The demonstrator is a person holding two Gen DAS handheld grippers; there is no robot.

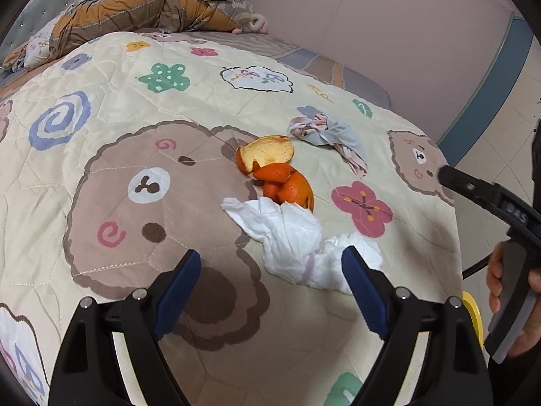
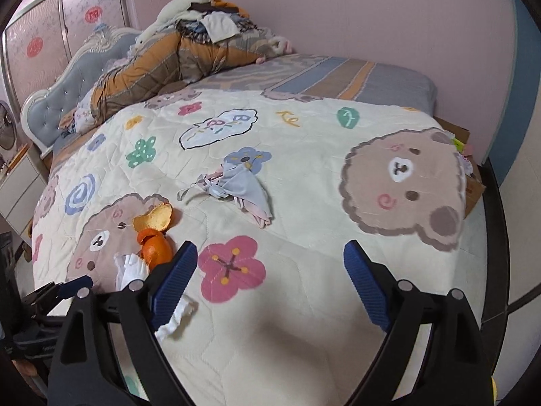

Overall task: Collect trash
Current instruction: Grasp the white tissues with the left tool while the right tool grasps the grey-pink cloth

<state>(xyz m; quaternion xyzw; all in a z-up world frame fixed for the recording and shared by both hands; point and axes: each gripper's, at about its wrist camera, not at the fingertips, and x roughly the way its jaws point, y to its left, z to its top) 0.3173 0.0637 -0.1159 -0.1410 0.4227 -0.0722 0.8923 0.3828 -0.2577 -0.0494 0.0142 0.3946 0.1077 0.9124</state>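
Orange peel and crumpled white tissue lie on the bear-print bedspread. A crumpled grey-pink cloth lies just beyond them. My left gripper is open and empty, hovering just short of the tissue. My right gripper is open and empty above the bedspread; the peel and tissue sit to its left, partly hidden by its left finger, and the cloth lies ahead. The right gripper's body also shows at the right edge of the left wrist view.
A heap of quilts and clothes sits at the headboard end. The pink wall runs along the far side of the bed. The bed's edge and floor lie to the right. A white nightstand stands at far left.
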